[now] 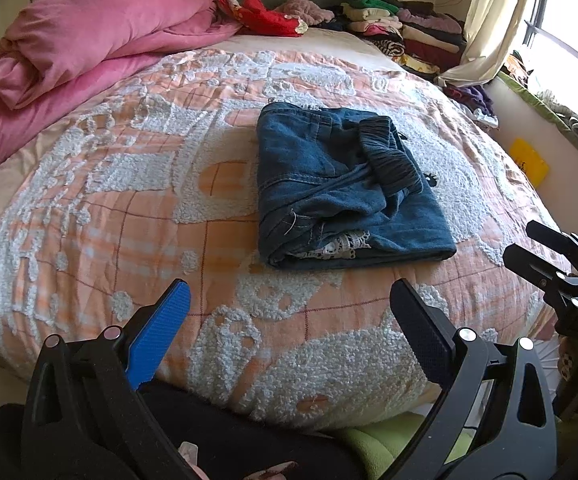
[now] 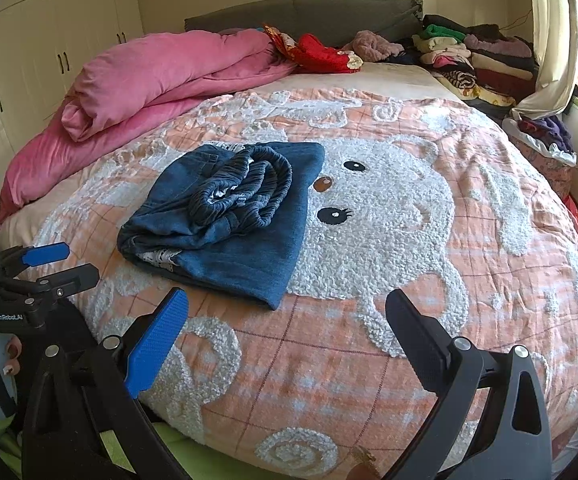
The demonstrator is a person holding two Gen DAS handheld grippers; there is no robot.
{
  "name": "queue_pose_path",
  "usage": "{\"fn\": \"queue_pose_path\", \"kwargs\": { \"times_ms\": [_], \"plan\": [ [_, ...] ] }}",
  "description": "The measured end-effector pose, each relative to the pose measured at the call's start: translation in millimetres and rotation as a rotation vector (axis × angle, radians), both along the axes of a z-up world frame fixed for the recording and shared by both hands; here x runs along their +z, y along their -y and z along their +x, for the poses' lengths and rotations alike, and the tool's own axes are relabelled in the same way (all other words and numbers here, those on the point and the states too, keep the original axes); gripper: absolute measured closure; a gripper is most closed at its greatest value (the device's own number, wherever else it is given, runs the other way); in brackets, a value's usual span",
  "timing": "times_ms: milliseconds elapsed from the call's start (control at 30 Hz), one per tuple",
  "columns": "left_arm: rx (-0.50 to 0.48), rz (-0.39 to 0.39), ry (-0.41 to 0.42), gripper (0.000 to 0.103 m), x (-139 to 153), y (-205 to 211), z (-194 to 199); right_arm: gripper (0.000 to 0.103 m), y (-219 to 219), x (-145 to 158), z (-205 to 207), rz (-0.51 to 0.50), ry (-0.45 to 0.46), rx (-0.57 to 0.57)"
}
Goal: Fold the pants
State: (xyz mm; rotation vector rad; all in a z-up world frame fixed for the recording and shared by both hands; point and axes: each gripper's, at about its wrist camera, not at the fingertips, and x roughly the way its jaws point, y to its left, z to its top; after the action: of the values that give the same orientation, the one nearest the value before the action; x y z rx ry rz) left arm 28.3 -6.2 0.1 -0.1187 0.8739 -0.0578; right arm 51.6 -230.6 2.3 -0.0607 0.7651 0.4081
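On the bed, left wrist view: the orange-and-white tufted bedspread [image 1: 137,216] covers nearly the whole surface. The folded blue denim pants [image 1: 341,188] lie just right of centre, dark elastic waistband bunched on top, a bit of white lace showing at the near fold. The rumpled pink duvet [image 1: 89,44] fills the far left corner; red fabric and stacked folded clothes [image 1: 409,28] line the grey headboard and far right. A cream curtain and window sit on the right. Bare bedspread runs all around the pants, widest to their left and in front. The left gripper [image 1: 289,312] hangs over the near edge, jaws spread wide, nothing between them. The right gripper [image 1: 529,248] shows at the right edge, jaws parted, off the cloth.

Right wrist view: white wardrobe doors [image 2: 49,52] fill the left wall. The pants [image 2: 229,216] sit left of centre, beside the bear face on the bedspread. The right gripper [image 2: 289,312] is released, empty, short of the pants' near corner. The left gripper [image 2: 61,264] is at the left edge, jaws apart.
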Motion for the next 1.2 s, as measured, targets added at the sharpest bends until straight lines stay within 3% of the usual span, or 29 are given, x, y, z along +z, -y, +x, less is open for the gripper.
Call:
{"fn": "queue_pose_path", "kwargs": {
  "times_ms": [1200],
  "plan": [
    [0.001,0.008,-0.013,0.01,-0.8,-1.2,-2.5,0.005,4.0,-0.3,0.0,-0.026,0.008,-0.019]
  ]
}}
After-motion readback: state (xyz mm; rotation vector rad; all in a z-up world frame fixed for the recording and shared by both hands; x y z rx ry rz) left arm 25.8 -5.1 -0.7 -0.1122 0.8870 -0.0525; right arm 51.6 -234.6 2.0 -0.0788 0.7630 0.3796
